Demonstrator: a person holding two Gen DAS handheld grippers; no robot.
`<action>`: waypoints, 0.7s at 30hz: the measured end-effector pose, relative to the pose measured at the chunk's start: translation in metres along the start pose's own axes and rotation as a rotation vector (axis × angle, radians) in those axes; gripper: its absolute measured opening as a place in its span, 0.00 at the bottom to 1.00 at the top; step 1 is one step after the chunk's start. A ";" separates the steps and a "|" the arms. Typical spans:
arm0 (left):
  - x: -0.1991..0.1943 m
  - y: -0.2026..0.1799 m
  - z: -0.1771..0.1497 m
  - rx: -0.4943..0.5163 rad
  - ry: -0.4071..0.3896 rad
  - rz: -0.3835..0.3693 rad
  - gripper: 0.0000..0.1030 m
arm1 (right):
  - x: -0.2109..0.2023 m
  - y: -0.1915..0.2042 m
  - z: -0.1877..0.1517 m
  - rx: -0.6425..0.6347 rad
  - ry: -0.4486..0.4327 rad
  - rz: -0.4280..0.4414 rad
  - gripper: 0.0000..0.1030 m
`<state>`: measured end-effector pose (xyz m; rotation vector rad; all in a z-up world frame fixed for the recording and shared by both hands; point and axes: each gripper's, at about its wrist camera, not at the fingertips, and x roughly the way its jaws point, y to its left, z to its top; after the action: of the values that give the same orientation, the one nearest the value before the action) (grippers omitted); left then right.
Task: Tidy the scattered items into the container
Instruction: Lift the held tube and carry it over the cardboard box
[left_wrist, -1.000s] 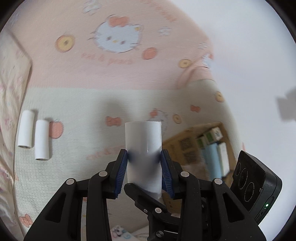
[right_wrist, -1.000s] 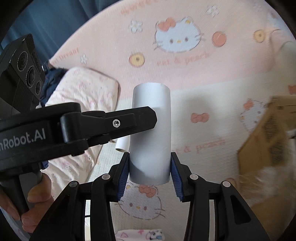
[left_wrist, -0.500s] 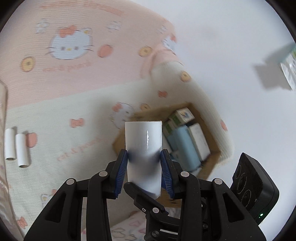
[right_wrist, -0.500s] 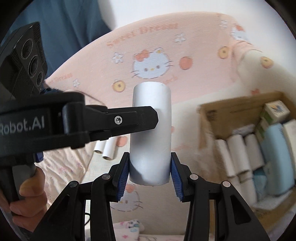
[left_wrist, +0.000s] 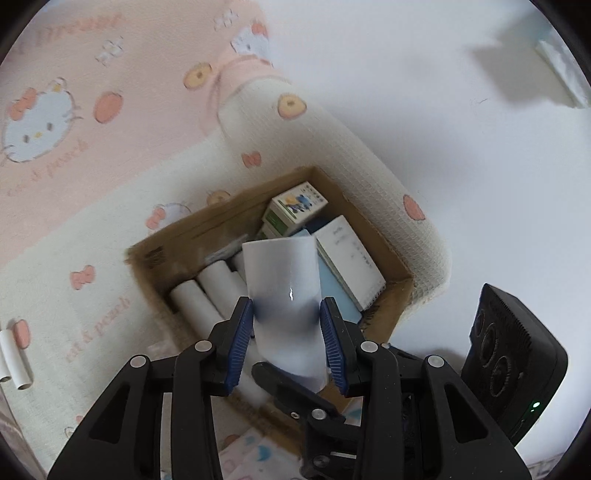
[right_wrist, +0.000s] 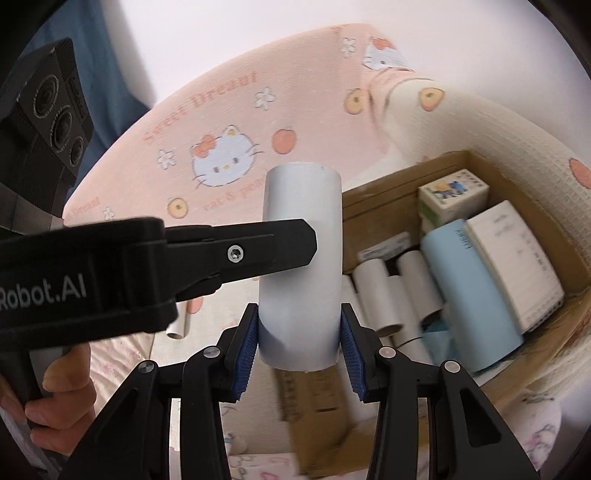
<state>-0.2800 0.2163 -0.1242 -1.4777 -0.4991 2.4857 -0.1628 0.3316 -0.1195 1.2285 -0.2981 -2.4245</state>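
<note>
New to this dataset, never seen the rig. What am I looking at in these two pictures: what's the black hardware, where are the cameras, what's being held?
No robot arm here: a person holds a black two-finger gripper in each hand, each with a fisheye camera looking along its jaws.

Left wrist view: the left gripper has a white tube between its blue pads; the jaws are opening.

Right wrist view: the right gripper clamps a second white tube. The black bar crossing from the left is the other gripper, with the person's hand on its handle.

Below both lies a cardboard box on a cartoon-cat blanket, already holding more tubes and small boxes. Two loose tubes remain on the blanket.
</note>
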 end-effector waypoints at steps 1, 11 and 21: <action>0.009 -0.001 0.005 -0.001 0.020 0.000 0.46 | 0.000 -0.006 0.004 0.003 0.006 0.002 0.39; 0.085 0.031 0.033 -0.215 0.189 -0.068 0.47 | 0.037 -0.059 0.032 -0.006 0.143 -0.011 0.39; 0.122 0.043 0.024 -0.263 0.259 -0.024 0.46 | 0.077 -0.066 0.033 -0.038 0.289 -0.067 0.39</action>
<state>-0.3597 0.2144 -0.2288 -1.8450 -0.8115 2.2295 -0.2472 0.3568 -0.1798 1.5691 -0.1275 -2.2541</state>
